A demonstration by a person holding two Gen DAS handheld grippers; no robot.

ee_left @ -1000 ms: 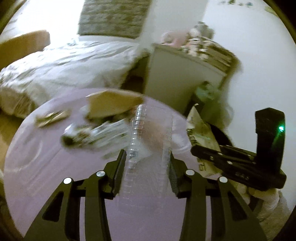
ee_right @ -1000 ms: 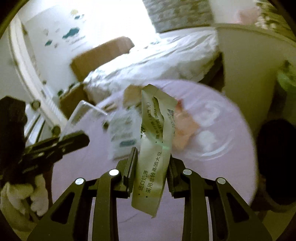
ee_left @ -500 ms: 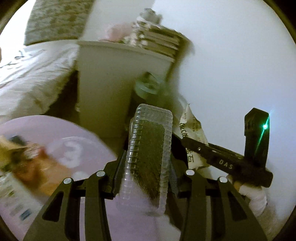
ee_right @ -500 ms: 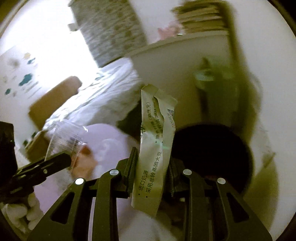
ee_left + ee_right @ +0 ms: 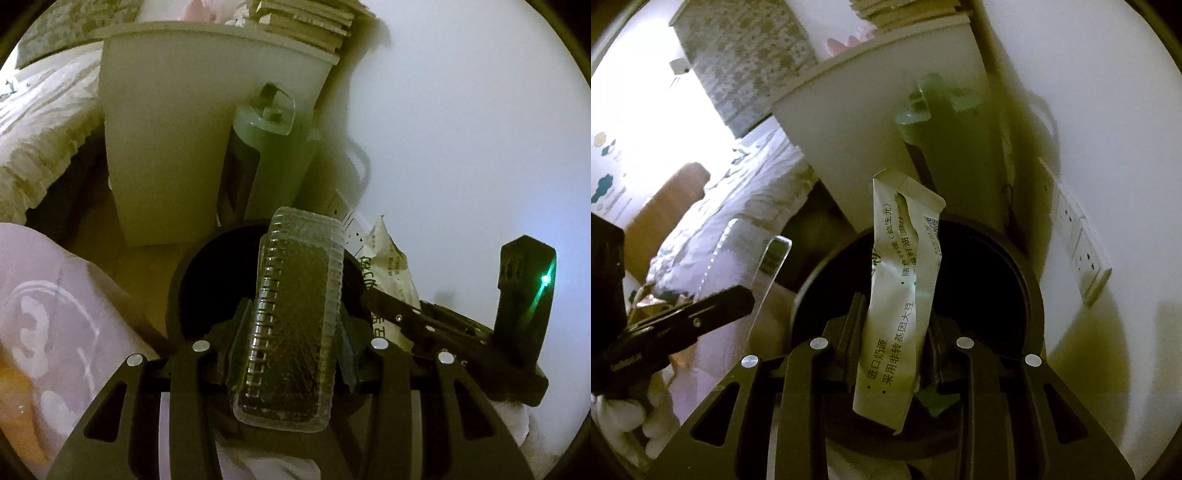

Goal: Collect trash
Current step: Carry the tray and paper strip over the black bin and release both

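Swung from purple table to black bin, lower centre; left gripper clamps clear tray, right gripper pinches sachet (reads "进口奶源").

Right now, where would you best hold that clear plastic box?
Across its two long ribbed sides near the lower end, coming from below, as the left gripper does: the clear plastic box stands lengthwise between the fingers, narrow enough to span, ribs resisting slip.

A tall white cabinet stands against the plain white wall. Left of the cabinet lies a bed with rumpled white bedding; beyond it, bright daylight floods a patterned grey curtain.
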